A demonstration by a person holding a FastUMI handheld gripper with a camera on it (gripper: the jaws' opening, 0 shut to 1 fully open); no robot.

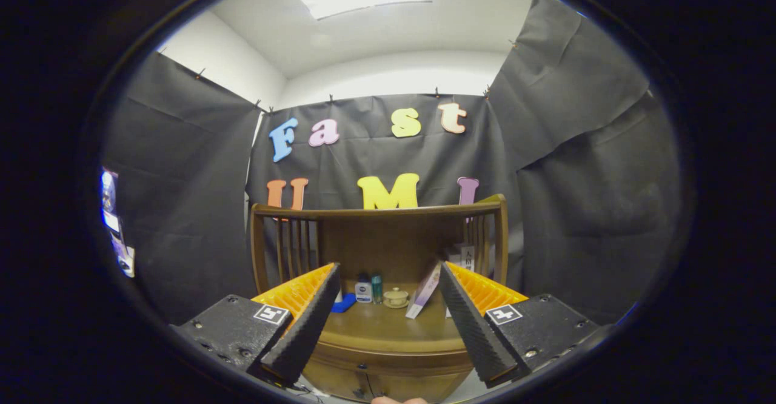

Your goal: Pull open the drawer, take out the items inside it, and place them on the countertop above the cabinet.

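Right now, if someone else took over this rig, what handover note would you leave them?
Gripper: open, holding nothing, raised in front of the brown wooden cabinet, fingers apart.
Countertop: small white bottle, teal bottle, small lidded ceramic cup on a saucer, leaning flat box, blue item, all beyond the fingers.
Drawer: front below the countertop, looks closed.
Done: nothing visible.
Left: pull the drawer open, lift its contents onto the countertop.

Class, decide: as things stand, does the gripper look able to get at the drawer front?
Probably yes: the gripper is open, with nothing seen between it and the drawer front low on the cabinet.
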